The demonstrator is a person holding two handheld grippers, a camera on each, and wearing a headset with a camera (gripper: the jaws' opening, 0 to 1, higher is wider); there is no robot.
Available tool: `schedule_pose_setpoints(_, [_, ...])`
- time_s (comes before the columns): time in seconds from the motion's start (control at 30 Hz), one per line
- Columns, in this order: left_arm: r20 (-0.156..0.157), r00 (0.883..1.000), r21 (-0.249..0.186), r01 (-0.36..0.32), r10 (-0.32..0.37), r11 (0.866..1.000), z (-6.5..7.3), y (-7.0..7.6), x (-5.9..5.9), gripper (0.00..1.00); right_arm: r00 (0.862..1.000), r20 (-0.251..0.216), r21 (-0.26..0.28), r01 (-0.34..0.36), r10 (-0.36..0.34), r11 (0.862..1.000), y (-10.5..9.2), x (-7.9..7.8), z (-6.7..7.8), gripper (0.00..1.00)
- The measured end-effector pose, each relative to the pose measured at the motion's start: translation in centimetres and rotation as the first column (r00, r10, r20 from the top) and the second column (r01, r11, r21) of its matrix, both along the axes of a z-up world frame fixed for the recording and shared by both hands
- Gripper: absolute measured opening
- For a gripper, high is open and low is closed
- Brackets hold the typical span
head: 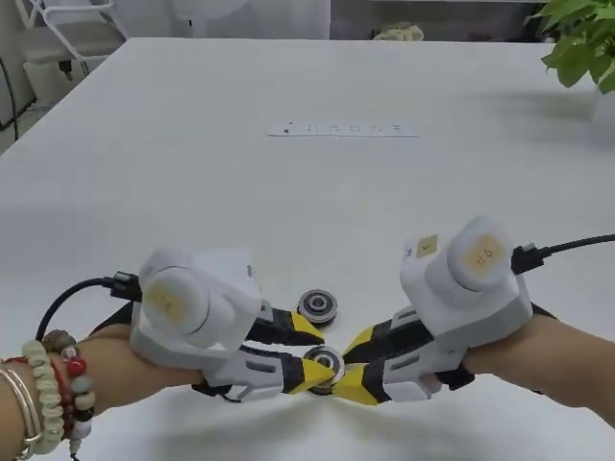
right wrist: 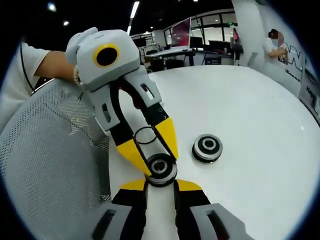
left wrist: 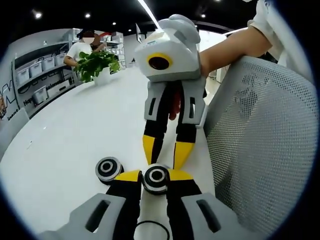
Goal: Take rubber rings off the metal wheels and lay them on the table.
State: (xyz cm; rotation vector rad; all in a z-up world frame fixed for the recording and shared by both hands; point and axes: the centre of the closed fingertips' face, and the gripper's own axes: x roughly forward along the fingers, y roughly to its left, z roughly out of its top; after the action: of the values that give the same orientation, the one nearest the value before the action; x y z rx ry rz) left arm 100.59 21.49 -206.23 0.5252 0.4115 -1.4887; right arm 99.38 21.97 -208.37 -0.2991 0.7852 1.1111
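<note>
Claws meet at a metal wheel point(head: 323, 362) by the tabletop's point(head: 288, 192) near edge: left claw point(left wrist: 156, 176) clamps it, right claw point(right wrist: 160, 186) touches it, grip unclear. Second wheel point(head: 317, 306) lies just beside; a thin rubber ring point(right wrist: 145, 135) shows between the left jaws.

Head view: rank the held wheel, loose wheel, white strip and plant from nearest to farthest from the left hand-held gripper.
From the left hand-held gripper:
1. held wheel, between its tips.
2. loose wheel, on the table just beyond.
3. white strip, mid-table, farther ahead.
4. plant, far right corner.
</note>
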Motion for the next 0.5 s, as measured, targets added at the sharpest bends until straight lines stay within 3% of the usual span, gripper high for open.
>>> schedule_pose_setpoints(0.07, [0.003,1.000,-0.001,0.008,-0.008,1.000,0.00,0.03,-0.12,0.10,1.000,0.003,-0.007,-0.005,0.005,1.000,-0.05,-0.03,-0.09,0.16])
schedule_pose_setpoints(0.13, [0.039,0.999,-0.012,0.035,-0.035,0.999,0.09,-0.04,-0.25,0.08,1.000,0.003,-0.006,-0.005,0.005,1.000,-0.05,0.02,-0.08,0.16])
schedule_pose_setpoints(0.17, [0.038,0.999,-0.014,0.033,-0.033,0.999,0.11,-0.03,-0.16,0.08,1.000,0.012,-0.009,-0.009,0.009,1.000,-0.10,0.08,-0.08,0.15])
schedule_pose_setpoints(0.3, [-0.021,1.000,-0.033,-0.012,0.012,0.999,0.06,0.08,0.11,0.08,0.999,0.030,-0.024,-0.024,0.025,0.999,-0.18,0.05,-0.16,0.13])
schedule_pose_setpoints(0.5, [-0.021,1.000,-0.043,-0.009,0.008,0.999,0.02,0.10,-0.02,0.08,0.994,0.075,-0.077,-0.070,0.076,0.995,-0.25,-0.09,-0.14,0.09])
